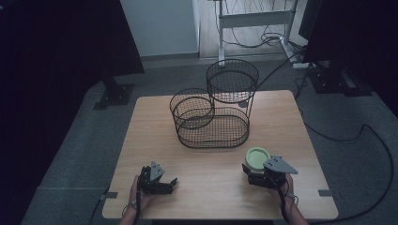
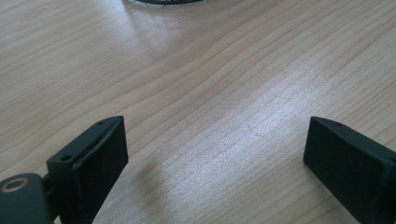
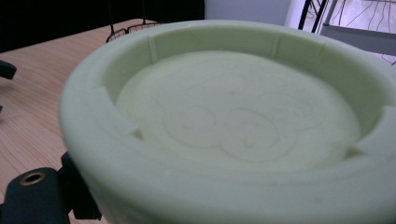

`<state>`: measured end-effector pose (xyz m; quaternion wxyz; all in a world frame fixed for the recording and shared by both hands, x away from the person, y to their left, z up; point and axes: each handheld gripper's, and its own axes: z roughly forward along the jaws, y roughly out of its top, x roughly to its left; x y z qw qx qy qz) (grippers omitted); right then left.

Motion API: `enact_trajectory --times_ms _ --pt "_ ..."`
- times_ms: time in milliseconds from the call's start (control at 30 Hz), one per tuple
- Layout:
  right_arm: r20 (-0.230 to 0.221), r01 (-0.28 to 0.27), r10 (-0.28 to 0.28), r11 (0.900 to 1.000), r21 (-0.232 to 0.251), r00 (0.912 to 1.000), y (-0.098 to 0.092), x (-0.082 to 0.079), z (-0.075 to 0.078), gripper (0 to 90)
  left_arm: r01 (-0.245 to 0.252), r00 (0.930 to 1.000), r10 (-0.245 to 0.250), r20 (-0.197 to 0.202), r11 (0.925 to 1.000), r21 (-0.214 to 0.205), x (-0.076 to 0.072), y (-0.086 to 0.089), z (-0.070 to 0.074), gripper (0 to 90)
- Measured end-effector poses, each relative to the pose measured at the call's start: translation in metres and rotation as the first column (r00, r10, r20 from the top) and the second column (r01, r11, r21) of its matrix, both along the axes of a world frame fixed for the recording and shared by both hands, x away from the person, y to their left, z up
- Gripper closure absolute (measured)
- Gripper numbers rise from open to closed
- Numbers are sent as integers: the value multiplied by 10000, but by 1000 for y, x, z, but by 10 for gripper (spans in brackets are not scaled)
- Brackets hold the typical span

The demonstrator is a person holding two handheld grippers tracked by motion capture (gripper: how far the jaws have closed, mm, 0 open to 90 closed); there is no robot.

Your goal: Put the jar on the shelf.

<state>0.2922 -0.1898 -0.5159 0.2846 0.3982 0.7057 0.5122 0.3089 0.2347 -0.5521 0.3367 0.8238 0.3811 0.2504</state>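
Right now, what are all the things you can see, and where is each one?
Table: one, light wood, centre of the room.
Wire basket stand: one, black, three tiers, far middle of the table.
Round dish: one, pale green, near right part of the table, at the right gripper's jaws.
Cables: several, dark, on the floor beyond the table.
Left gripper: one, black, near left, jaws apart over bare wood.
Right gripper: one, black, near right, behind the dish; grip not clear.
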Motion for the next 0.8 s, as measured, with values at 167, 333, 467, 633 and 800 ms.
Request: enact_trajectory --times_ms 167,333,467,633,800 --pt "152 17 -17 10000 21 9999 0 -3 5 114 -13 10000 13 19 10000 9 0 0 0 62" --pt "233 30 -32 10000 68 9997 -1 -4 6 114 -17 10000 17 8 10000 -10 0 0 0 62" --pt "299 -35 33 10000 77 9995 0 -5 9 115 -11 10000 11 13 10000 3 0 0 0 62" --pt "345 -53 51 10000 43 9994 1 -6 10 115 -12 10000 12 10 10000 -4 0 0 0 62" --pt "377 -77 76 10000 36 9993 2 -7 12 114 -21 10000 21 7 10000 -7 0 0 0 62"
